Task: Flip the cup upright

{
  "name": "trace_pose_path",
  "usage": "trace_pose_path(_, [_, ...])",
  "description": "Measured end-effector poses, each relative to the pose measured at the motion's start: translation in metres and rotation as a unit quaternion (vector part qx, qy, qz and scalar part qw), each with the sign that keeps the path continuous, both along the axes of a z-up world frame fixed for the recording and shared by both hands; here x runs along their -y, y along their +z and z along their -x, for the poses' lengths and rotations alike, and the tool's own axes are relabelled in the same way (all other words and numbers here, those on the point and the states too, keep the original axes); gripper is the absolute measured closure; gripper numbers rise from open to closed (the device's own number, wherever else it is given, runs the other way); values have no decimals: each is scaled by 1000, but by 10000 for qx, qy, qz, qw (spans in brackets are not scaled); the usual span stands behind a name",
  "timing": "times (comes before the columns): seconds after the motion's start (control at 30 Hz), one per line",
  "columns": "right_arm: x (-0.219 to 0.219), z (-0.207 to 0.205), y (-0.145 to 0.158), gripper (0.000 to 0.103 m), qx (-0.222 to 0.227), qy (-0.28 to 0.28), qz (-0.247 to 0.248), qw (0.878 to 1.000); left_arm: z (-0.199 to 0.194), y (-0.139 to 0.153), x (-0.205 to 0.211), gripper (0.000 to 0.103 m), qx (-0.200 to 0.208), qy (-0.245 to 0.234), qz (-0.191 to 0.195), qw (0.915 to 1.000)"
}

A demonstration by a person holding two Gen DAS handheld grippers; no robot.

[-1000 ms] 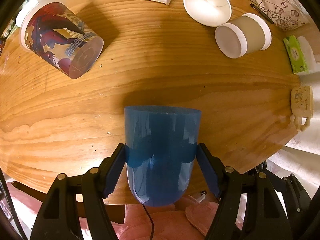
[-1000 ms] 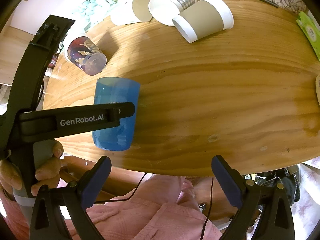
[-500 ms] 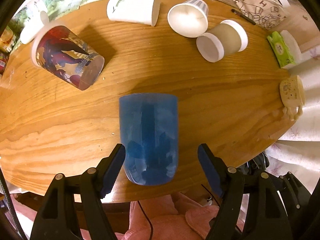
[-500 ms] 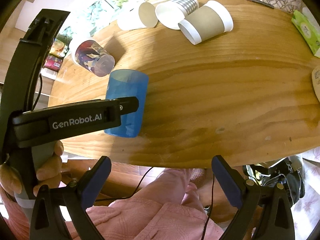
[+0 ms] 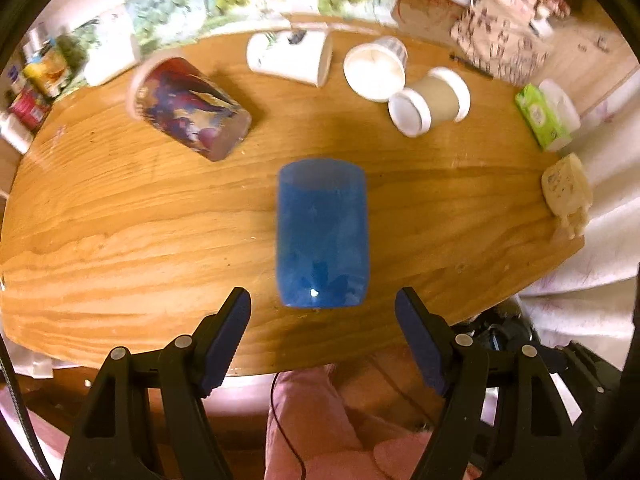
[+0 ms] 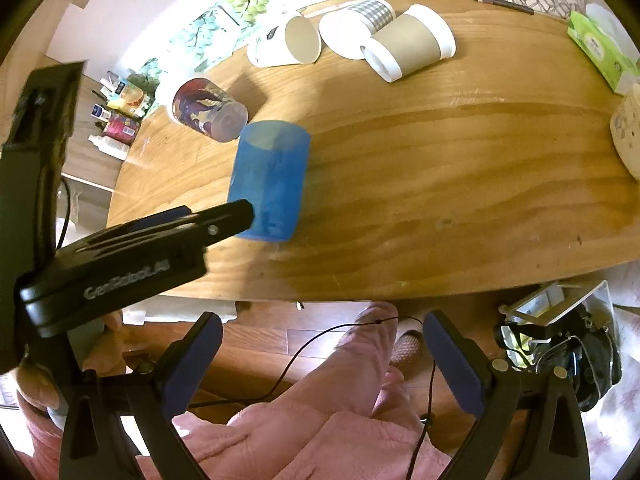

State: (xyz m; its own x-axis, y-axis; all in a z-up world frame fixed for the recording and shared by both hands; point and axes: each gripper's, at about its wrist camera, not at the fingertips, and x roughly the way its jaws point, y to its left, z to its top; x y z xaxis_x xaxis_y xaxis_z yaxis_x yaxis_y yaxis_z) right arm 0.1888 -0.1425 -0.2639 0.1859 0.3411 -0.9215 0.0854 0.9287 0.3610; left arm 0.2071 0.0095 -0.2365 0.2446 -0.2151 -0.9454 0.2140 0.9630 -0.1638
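- Left wrist view: the translucent blue plastic cup stands on the oval wooden desk near its front edge, open mouth up and base down.
- Left wrist view: the left claw is spread wide and holds nothing; its two dark blue pads sit either side of the cup's base, just short of it and not touching.
- Left wrist view: beyond the cup to the left lies a tipped cup with a red and purple print. Farther back lie a white paper cup, a white cup with its mouth toward the camera and a brown-sleeved paper cup, all on their sides.
- Left wrist view: a green tissue pack and a cream speckled mug rest at the desk's right edge.
- Right wrist view: the right claw is wide open and empty, below the desk's front edge over a pink garment.
- Right wrist view: the blue cup stands upright left of centre, with the left claw's black finger in front of its lower part; whether they touch I cannot tell.
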Motion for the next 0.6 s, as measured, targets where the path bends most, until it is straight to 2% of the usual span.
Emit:
trace_pose_path(0.17, [4, 11, -3, 2, 44, -220, -113, 9997, 21, 13, -20, 25, 436, 211, 291, 9984])
trace_pose_path(0.27, [5, 16, -6, 2, 93, -306, -60, 9995, 32, 15, -31, 25, 611, 247, 322, 9973])
trace_pose_path(0.6, [0, 17, -6, 2, 551, -532, -307, 9966, 48, 17, -62, 25, 940, 544, 494, 9928])
